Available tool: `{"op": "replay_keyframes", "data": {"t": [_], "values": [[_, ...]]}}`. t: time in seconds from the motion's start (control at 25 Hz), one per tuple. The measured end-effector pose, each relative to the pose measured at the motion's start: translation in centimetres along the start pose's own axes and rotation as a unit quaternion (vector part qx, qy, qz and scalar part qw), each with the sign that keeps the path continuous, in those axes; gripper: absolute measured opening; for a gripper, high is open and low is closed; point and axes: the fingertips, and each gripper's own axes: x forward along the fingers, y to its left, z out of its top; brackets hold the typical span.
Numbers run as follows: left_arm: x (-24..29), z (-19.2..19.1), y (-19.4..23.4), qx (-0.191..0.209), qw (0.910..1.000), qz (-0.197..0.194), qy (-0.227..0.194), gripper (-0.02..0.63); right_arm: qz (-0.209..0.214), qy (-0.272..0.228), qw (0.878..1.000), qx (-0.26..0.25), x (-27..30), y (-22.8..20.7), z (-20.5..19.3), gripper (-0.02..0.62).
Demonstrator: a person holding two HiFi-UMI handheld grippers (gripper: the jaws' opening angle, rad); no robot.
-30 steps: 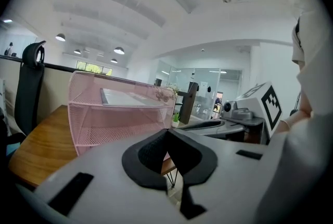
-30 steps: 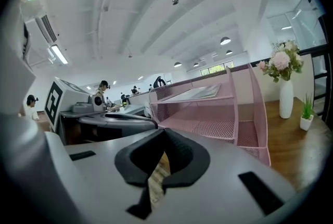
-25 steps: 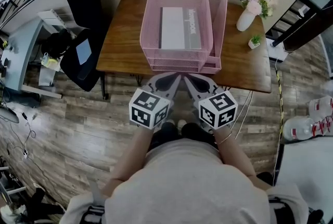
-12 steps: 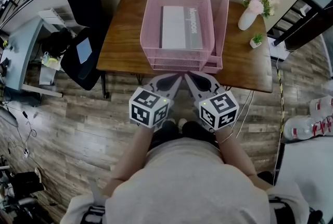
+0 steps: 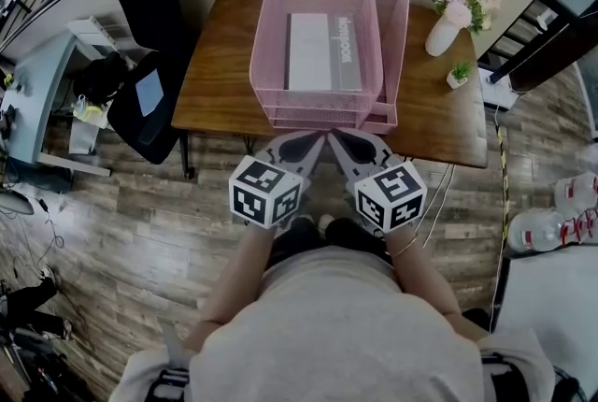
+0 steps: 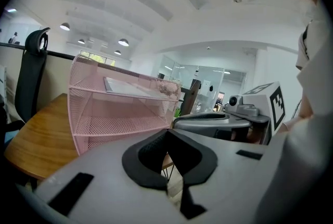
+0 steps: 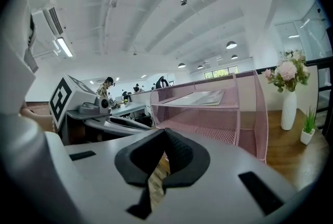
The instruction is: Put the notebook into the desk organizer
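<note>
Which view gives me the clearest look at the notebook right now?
Head view: the notebook lies flat in the top tray of the pink organizer, its whole cover seen from above. Both gripper views catch it only at a shallow angle, over the mesh rim.

**Desk organizer** (image 5: 266, 45): pink wire mesh, stacked open trays, with a taller mesh wall on its 3 o'clock side. It is upright and undamaged. It stands square on the wooden table (image 5: 215, 64) at 12 o'clock in the head view, about midway across the tabletop, and takes up most of its depth.

**Notebook** (image 5: 313, 51): pale grey cover, with a darker grey band along the 3 o'clock edge that carries lettering. It is closed and lies flat in the top tray (image 5: 374, 35). Its long edges run from 12 to 6 o'clock. The 6 o'clock edge is close to the tray's front wall. Its 9 and 3 o'clock edges are clear of the mesh sides.
</note>
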Motion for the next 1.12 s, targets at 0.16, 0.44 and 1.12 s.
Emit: {"op": "replay_keyframes", "data": {"t": [0.16,0.44,1.12], "values": [[0.0,0.2,0.1,-0.011,0.9999,0.0,-0.013,0.012,0.001,-0.002,1.0,-0.001,-0.1,-0.1,0.2,0.009],[0.2,0.6,0.4,-0.018,0.9996,0.003,-0.02,0.012,-0.002,0.002,1.0,-0.004,-0.2,-0.5,0.1,0.009],[0.5,1.1,0.4,-0.018,0.9995,0.002,-0.027,0.012,-0.007,0.001,1.0,-0.003,-0.3,-1.0,0.2,0.009]]}}
